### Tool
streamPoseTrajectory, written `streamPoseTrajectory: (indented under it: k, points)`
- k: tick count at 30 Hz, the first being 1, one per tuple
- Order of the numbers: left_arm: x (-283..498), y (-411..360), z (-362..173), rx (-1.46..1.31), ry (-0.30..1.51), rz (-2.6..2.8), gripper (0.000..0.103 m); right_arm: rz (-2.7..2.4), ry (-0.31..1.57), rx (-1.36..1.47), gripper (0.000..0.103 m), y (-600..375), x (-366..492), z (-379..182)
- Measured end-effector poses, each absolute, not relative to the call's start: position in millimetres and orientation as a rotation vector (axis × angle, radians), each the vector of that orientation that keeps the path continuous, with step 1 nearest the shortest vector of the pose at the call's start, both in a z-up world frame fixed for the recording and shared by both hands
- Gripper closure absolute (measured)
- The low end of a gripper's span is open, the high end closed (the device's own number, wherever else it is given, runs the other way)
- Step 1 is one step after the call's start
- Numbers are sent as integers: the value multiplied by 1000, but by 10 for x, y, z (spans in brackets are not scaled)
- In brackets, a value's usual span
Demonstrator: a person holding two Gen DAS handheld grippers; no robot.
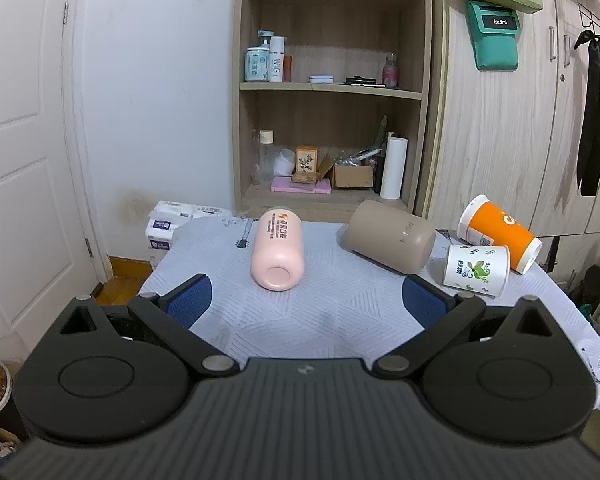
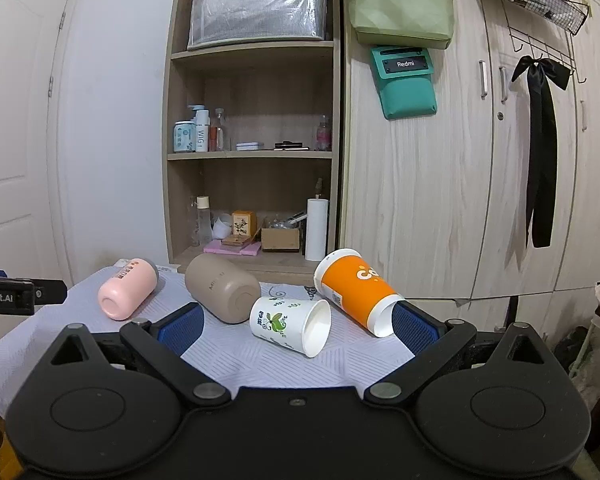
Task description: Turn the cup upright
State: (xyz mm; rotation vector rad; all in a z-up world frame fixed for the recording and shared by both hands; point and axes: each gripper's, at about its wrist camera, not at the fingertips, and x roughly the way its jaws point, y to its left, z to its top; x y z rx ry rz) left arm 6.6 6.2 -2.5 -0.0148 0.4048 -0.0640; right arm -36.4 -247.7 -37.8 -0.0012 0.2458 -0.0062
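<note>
Several cups lie on their sides on a table with a pale patterned cloth [image 1: 320,320]. A pink cup [image 1: 277,254] [image 2: 127,294] lies base toward me. A tan cup [image 1: 392,242] [image 2: 222,288] lies to its right. A white floral paper cup [image 1: 476,270] [image 2: 290,324] and an orange paper cup [image 1: 500,236] [image 2: 358,292] lie further right. My left gripper [image 1: 306,300] is open and empty, just short of the pink cup. My right gripper [image 2: 298,320] is open and empty, its fingers either side of the floral cup; contact with either paper cup cannot be told.
A wooden shelf unit [image 1: 332,88] [image 2: 252,152] with bottles and boxes stands behind the table, beside wardrobe doors [image 2: 460,184]. A white door [image 1: 24,140] is at left. Tissue packs [image 1: 168,224] sit at the table's far left corner. The left gripper's body [image 2: 8,296] shows at left.
</note>
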Motion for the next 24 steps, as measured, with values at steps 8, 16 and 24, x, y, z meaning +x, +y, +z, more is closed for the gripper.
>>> streamPoseTrajectory:
  k: [8,16,24]
  points:
    - [84,33,-51,-6,411,-66,0,-7,253,-4,1,-2470,-353,-384]
    - [90,32,-70,-2,413,-65,0,-6,257,-5,1,-2477,-347,-383]
    - [99,30,-104,6,424,-61,0,-9,263,-9,1,-2468,-333,-384]
